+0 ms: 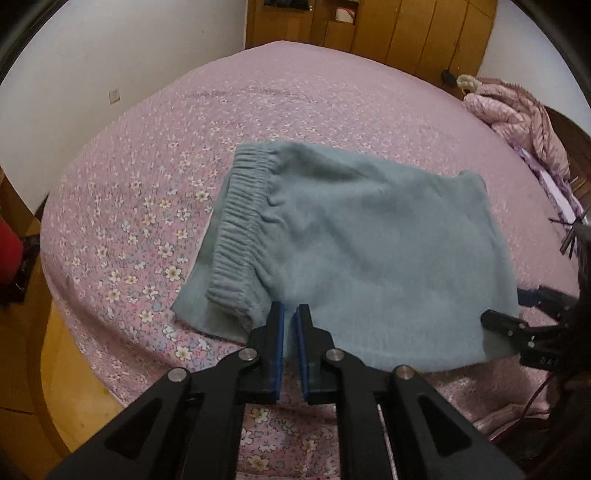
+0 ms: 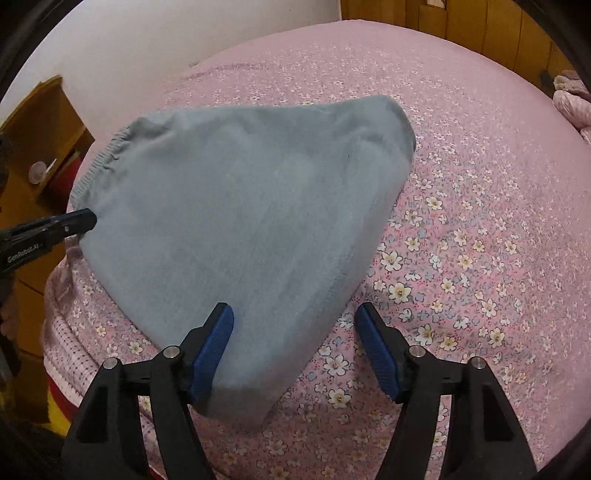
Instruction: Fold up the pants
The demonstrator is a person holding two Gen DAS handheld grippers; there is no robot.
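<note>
The grey-blue pants [image 1: 369, 236] lie folded into a short flat bundle on the pink flowered bedspread [image 1: 155, 177], with the ribbed waistband [image 1: 240, 221] at the left. My left gripper [image 1: 290, 310] is shut, and its tips rest at the near edge of the cloth beside the waistband. I cannot tell whether any cloth is pinched. In the right wrist view the left gripper [image 2: 88, 218] touches the pants' [image 2: 240, 206] left edge. My right gripper [image 2: 294, 312] stands open over the near corner. Its left pad [image 2: 216, 343] is against the cloth and its right pad is clear of it.
The bedspread [image 2: 480, 192] stretches far beyond and to the right of the pants. A crumpled pink quilt [image 1: 517, 114] lies at the bed's far right corner. Wooden wardrobes [image 1: 406, 29] line the back wall. The bed's edge and the wooden floor [image 1: 62, 362] are at the left.
</note>
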